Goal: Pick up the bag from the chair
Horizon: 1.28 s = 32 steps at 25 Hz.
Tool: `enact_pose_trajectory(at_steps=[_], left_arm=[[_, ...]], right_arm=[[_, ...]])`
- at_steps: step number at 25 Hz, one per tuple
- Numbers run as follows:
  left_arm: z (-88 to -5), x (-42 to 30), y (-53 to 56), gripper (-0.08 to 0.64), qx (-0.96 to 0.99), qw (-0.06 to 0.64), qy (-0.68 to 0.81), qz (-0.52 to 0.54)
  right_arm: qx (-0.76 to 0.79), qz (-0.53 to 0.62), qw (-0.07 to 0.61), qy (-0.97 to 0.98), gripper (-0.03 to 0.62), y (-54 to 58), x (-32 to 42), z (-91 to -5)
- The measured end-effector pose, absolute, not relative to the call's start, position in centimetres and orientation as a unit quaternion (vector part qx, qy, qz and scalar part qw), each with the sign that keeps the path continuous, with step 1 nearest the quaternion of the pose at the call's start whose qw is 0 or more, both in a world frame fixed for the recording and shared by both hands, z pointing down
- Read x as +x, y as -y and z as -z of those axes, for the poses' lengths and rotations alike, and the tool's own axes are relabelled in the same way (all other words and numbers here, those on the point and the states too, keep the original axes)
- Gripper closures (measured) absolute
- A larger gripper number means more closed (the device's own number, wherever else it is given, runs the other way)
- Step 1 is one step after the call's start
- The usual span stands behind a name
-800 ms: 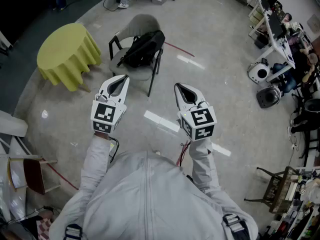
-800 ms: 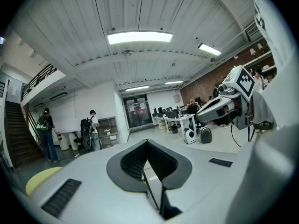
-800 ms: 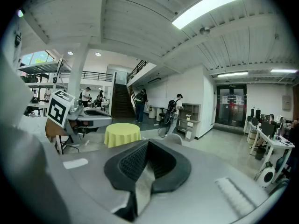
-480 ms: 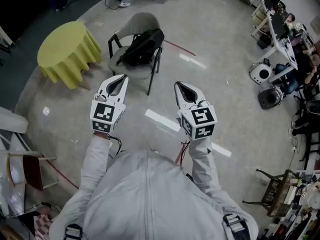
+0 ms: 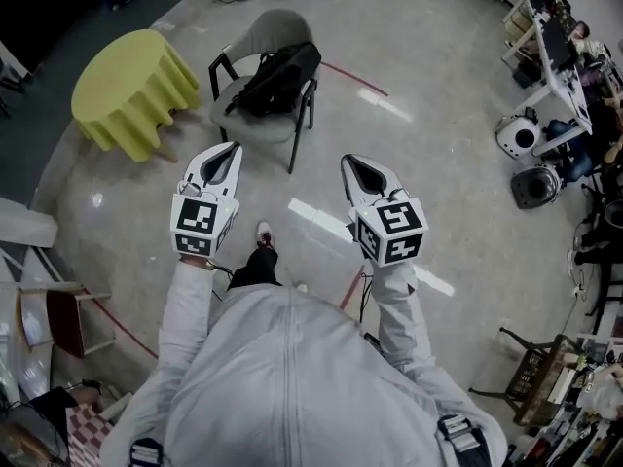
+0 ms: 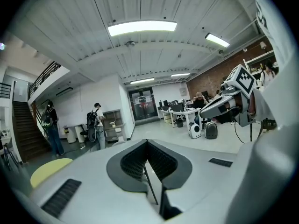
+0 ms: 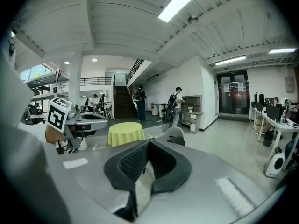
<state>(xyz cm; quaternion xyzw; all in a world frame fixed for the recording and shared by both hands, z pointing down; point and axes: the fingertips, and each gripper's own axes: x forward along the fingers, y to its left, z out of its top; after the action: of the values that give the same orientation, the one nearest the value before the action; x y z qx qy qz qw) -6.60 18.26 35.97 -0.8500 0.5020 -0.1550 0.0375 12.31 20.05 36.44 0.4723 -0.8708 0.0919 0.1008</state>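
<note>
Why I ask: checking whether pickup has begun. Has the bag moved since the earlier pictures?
No. The bag lies across the same spot on the chair as before; only the whole view shifted slightly.

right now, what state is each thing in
left hand-held gripper: shut, empty, in the air
right hand-held gripper: shut, empty, in the air
bag: lying on the chair seat, not held
chair: upright, bag on it
table: upright, covered by yellow cloth

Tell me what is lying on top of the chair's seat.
A black bag lies on the grey chair and covers most of the seat. Only the front part of the seat shows bare, and anything beneath the bag is hidden.
</note>
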Motion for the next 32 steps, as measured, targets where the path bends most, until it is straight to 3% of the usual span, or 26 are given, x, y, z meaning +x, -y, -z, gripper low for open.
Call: enact_pose_trajectory(at_steps=[21, 32], left_arm=[[-38.3, -8.2, 7.3, 0.555, -0.867, 0.024, -0.475, 0.150], [-42.5, -7.9, 15.5, 0.555, -0.886, -0.014, -0.434, 0.161]], right_arm=[[0.507, -0.095, 0.117, 0.849, 0.581, 4.4, 10.8, -36.9], [0.486, -0.105, 0.165, 0.852, 0.580, 13.3, 8.6, -40.0]])
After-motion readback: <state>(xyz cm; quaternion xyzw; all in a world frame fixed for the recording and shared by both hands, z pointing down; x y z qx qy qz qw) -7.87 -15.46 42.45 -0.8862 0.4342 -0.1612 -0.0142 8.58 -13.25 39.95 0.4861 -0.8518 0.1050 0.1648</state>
